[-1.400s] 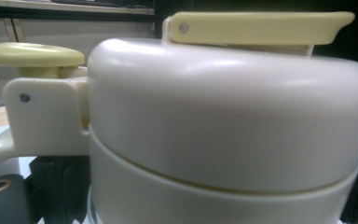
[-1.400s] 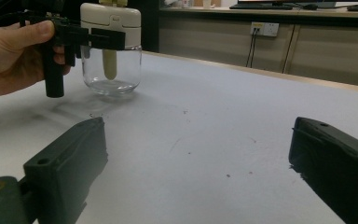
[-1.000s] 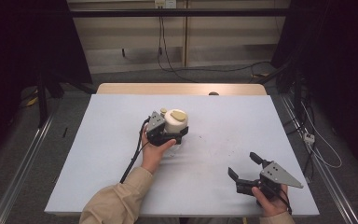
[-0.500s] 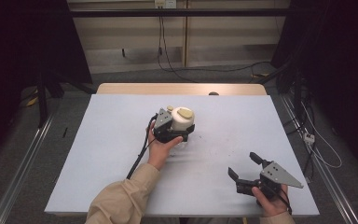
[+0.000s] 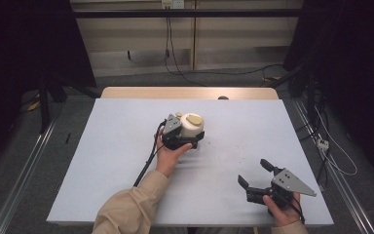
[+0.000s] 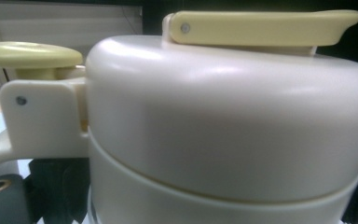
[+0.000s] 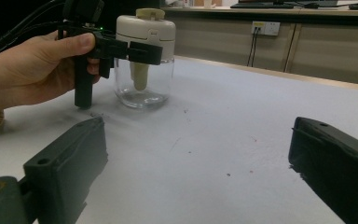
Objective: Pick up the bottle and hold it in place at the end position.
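A glass jar (image 5: 191,127) with a cream plastic top is seen standing upright near the middle of the desk (image 5: 107,161), slightly toward the far side. Its lower body is clear glass, shown in the right gripper view (image 7: 142,86), and a pale tube is seen hanging down inside from the top. The cream top (image 6: 223,126) is capped by a pale yellow lever (image 6: 261,27), and a round yellow button (image 6: 30,53) is seen at its hinge side in the left gripper view.

The jar is grasped by the left gripper (image 5: 177,134), whose black jaws are closed around it just below the cream top; one jaw is seen crossing the front of the jar in the right gripper view (image 7: 133,51). The gripper is held by the left hand (image 5: 170,153), from which a beige sleeve (image 5: 126,209) runs to the near edge of the desk. A black cable (image 5: 148,158) is seen trailing from the gripper toward the near left.

The right gripper (image 5: 255,178) is held at the near right of the desk, well apart from the jar, with its jaws spread wide and nothing between them. A grey three-cornered plate (image 5: 292,183) is seen on top of it.

The desk surface is pale grey, with a few small dark specks (image 7: 228,175).
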{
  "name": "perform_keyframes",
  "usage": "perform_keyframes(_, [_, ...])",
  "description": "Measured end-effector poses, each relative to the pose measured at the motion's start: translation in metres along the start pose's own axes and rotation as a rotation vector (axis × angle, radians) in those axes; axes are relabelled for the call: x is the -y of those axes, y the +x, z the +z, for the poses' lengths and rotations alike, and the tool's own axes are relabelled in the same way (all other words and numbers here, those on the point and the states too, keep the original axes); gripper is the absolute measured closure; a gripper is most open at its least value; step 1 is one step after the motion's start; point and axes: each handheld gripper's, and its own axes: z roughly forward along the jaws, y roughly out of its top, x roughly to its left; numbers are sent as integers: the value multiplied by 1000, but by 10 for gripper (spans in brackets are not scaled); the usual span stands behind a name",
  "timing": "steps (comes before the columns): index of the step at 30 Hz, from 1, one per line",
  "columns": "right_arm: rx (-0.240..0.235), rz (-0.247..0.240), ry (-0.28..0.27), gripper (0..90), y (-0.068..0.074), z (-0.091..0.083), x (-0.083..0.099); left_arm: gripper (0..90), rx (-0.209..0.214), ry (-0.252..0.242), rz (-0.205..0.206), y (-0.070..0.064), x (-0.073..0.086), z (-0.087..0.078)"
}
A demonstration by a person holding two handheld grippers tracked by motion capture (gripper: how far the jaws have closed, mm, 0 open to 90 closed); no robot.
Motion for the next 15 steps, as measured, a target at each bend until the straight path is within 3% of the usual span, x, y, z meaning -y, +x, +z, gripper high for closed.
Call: perform_keyframes(15, [-4, -11, 11, 38, 2, 2, 0, 52, 19, 19, 12, 1, 4, -7])
